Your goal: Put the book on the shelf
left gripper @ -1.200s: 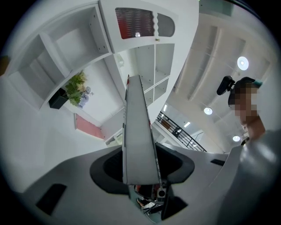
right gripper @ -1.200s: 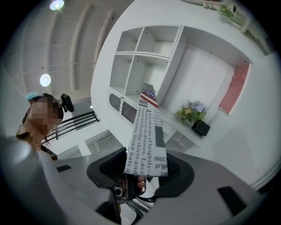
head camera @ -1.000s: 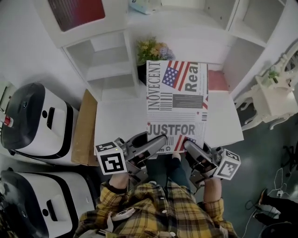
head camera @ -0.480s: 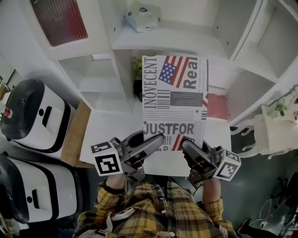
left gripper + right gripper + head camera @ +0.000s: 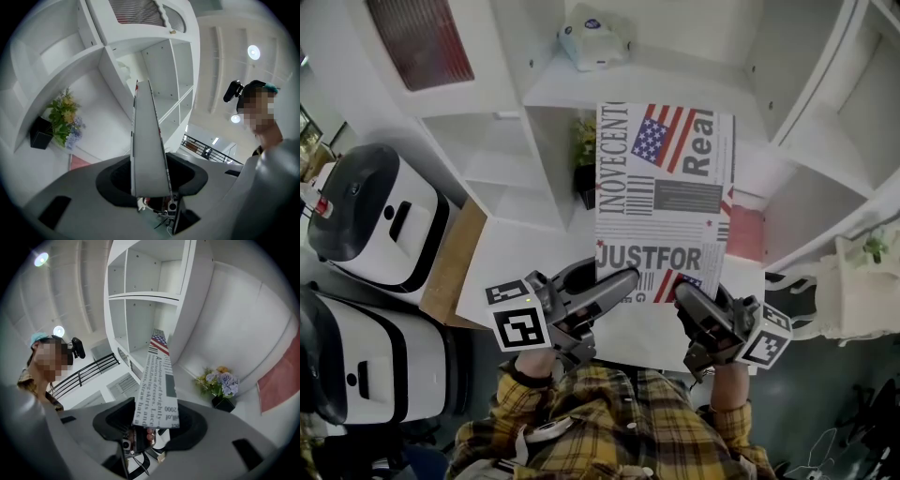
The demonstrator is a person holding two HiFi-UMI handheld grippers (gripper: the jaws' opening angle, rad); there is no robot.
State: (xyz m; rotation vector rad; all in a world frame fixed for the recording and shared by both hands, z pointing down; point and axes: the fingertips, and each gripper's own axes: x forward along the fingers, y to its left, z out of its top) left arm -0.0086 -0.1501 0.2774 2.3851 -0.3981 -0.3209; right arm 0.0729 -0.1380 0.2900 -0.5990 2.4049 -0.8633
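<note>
The book (image 5: 664,202), a flat volume with a newspaper-print cover and a flag motif, is held up in front of the white shelf unit (image 5: 546,92). My left gripper (image 5: 621,283) is shut on its lower left corner. My right gripper (image 5: 686,298) is shut on its lower right corner. The left gripper view shows the book (image 5: 148,140) edge-on, clamped in my left gripper (image 5: 150,182). In the right gripper view the printed spine of the book (image 5: 157,390) rises from my right gripper (image 5: 153,422) toward open shelf compartments (image 5: 140,329).
A potted flower bunch (image 5: 585,161) stands in a lower shelf bay behind the book's left edge. A white box (image 5: 594,36) lies on a higher shelf. A pink mat (image 5: 744,234) and a white table (image 5: 517,274) are below. White machines (image 5: 375,225) and cardboard (image 5: 450,264) stand left.
The head view has tilted up, so more of the shelf shows and the table has slid down the picture. Both grippers keep the same hold on the book's lower corners.
</note>
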